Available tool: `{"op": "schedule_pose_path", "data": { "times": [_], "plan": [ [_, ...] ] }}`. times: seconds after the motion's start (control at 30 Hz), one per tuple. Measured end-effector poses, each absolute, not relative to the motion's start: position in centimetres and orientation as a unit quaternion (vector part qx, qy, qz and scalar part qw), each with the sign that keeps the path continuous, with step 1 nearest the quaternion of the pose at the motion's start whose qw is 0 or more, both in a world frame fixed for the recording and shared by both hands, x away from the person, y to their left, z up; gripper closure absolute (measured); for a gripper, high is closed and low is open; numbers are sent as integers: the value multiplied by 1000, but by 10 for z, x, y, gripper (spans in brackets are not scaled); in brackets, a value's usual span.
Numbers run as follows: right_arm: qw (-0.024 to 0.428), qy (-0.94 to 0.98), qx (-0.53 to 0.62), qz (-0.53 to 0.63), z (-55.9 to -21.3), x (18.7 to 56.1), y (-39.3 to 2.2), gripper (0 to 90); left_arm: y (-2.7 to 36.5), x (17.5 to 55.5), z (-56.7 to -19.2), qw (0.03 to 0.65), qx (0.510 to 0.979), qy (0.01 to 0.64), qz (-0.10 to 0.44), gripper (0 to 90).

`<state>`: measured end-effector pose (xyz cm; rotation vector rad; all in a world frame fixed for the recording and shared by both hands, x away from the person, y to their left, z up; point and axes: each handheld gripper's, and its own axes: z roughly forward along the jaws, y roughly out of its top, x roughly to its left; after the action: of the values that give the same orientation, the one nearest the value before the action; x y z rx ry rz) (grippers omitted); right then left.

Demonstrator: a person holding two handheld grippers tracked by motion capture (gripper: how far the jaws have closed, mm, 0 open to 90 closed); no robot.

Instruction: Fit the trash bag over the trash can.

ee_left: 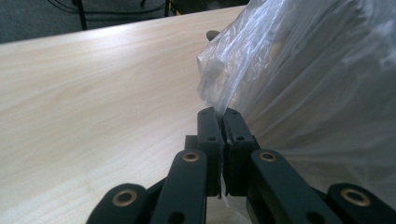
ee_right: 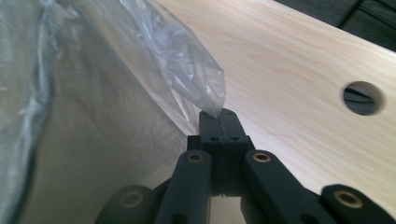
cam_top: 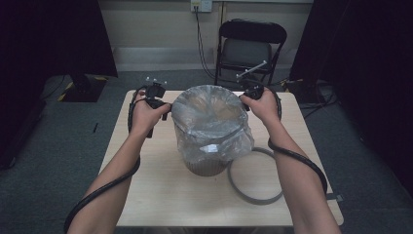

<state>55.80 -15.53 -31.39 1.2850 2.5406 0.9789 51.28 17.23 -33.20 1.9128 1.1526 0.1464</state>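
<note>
The left gripper (ee_left: pixel 219 114) pinches the edge of the clear plastic bag (cam_top: pixel 212 122) on the bin's left side, jaws closed on the film. The bin (cam_top: pixel 207 165) stands mid-table (cam_top: pixel 146 195) with the bag draped over its rim, apparently so the liner can be pulled down evenly. A grey ring (cam_top: pixel 253 195) lies beside it, probably for clamping. The right gripper (ee_right: pixel 219 116) likewise grips the bag's right edge.

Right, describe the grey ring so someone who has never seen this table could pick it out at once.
Start at the pale wooden table and find the bin lined with a clear plastic bag at its middle. The grey ring lies flat on the tabletop just right of the bin's base. It is the one loose hoop there, thin and open in the middle.
</note>
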Motion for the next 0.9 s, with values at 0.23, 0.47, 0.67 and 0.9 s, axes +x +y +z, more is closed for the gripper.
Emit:
{"op": "schedule_pose_path", "data": {
  "times": [0.23, 0.47, 0.67, 0.9],
  "plan": [
    [90, 818, 442, 358, -299, 543, -179, 652, 180, 502, -322, 424, 771, 464, 97, 574],
    [130, 813, 435, 366, -279, 516, -196, 377, 192, 477, -305, 411, 771, 464, 145, 310],
    [152, 808, 438, 363, -268, 491, -207, 195, 203, 455, -286, 406, 771, 464, 160, 226],
    [161, 808, 434, 364, -269, 465, -220, 161, 210, 436, -262, 428, 772, 449, 135, 173]
  ]
}}
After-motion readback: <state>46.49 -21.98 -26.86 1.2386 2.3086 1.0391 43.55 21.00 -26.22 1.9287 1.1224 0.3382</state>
